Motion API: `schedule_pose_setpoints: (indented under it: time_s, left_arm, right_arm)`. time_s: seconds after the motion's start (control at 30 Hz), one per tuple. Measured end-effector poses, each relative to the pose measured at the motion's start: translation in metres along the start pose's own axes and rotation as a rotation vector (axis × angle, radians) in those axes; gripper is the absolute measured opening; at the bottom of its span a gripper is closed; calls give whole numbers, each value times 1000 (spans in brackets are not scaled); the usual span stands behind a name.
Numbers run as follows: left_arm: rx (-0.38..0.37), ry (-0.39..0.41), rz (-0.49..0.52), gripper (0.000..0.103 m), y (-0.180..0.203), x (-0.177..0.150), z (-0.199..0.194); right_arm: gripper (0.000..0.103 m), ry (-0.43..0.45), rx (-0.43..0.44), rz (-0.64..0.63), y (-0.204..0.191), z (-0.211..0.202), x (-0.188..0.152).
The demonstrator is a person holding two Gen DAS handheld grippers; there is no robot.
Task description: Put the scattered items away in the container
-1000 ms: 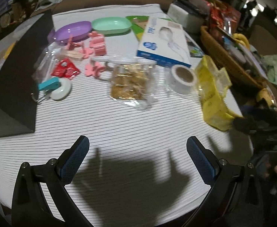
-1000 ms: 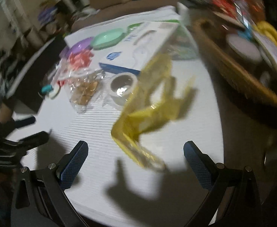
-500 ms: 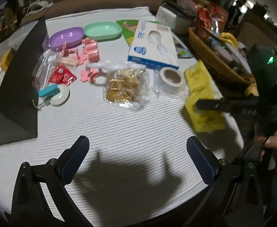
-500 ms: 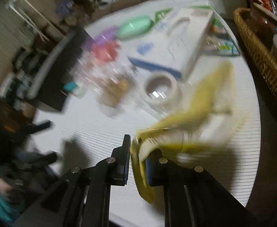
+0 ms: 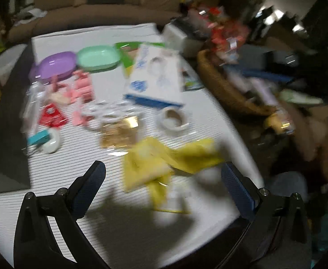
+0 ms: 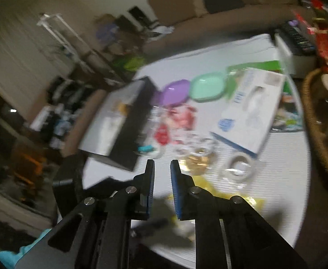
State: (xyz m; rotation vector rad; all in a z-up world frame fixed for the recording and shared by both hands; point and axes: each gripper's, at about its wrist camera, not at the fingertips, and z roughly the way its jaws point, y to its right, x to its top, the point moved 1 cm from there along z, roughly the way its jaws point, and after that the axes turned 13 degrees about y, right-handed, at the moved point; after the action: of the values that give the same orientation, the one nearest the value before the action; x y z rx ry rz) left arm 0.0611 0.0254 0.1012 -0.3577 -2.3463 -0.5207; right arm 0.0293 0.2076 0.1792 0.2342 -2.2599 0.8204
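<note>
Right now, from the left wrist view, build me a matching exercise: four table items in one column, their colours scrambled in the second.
Things:
1. oval dish beside the black box
2. oval dish next to it
3. crumpled bag nearest the camera
4. tape roll

Colours:
a. yellow
b. white
c. purple
d. mint green

Pairs: 1-c, 2-d, 3-a, 4-b
</note>
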Motion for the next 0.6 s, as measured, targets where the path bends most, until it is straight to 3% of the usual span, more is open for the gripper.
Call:
schedule_pose_setpoints:
  time_s: [0.03, 0.1, 0.17, 0.4, 0.53, 0.6]
  left_arm:
    - [16, -27, -10, 103, -6, -8, 7]
    - [37, -80, -31, 103, -15, -25, 20]
    - [62, -104, -20, 103, -16, -38, 29]
    - [84, -92, -35, 103, 0, -54, 50]
    - [138, -110, 32, 103, 17, -54, 73]
    - [135, -112, 19, 101, 19, -56, 83]
  right_arm:
    - [19, -5, -25, -5, 5, 0, -4]
    - [52, -23, -123, -34, 19, 3, -17]
    - [71, -46, -200, -54, 38, 10, -33]
    - [71, -149, -337, 12, 109, 25, -92]
    - [71, -173, -311, 80, 127, 29, -111]
    - [71, -179, -278, 114, 131, 32, -117]
